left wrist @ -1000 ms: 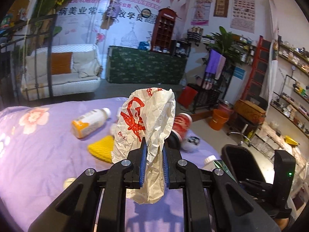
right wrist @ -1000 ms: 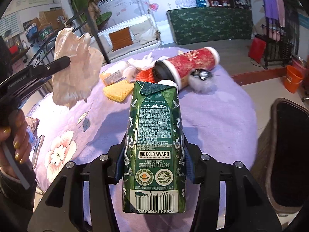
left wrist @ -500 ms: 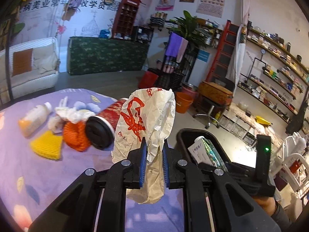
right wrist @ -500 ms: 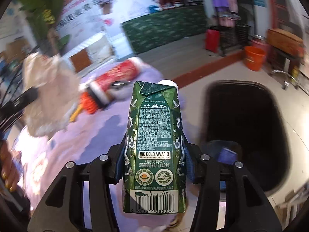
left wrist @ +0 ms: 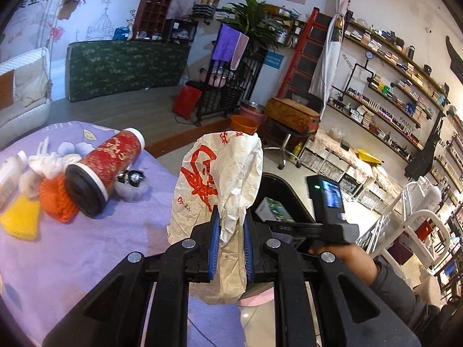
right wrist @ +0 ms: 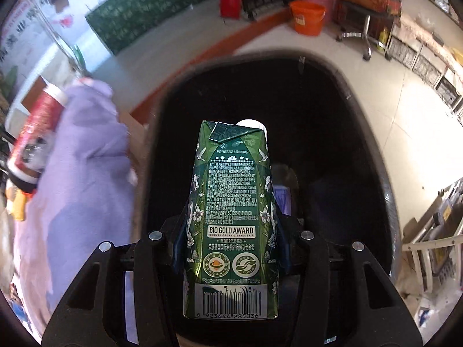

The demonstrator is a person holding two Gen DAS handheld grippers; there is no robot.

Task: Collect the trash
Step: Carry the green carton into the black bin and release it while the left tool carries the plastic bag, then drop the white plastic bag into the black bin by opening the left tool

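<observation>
My left gripper (left wrist: 230,222) is shut on a crumpled white paper bag with red print (left wrist: 220,173), held above the purple bed's edge. My right gripper (right wrist: 231,231) is shut on a green milk carton (right wrist: 231,219) and holds it over the open black trash bin (right wrist: 361,121). In the left wrist view the right gripper (left wrist: 292,225) and its carton (left wrist: 272,209) show over the bin (left wrist: 277,182). Some dim trash lies deep in the bin.
On the purple floral bedspread (left wrist: 86,245) lie a red cylinder can with a black lid (left wrist: 101,167), an orange mesh ball (left wrist: 56,199), a yellow sponge (left wrist: 20,219), white tissue (left wrist: 43,162) and a small glass jar (left wrist: 131,180). An orange bucket (right wrist: 306,17) stands on the floor beyond.
Both grippers swung right, away from the bed. The right gripper carried the carton from beside the bed to over the bin's mouth. The left still holds the bag.
</observation>
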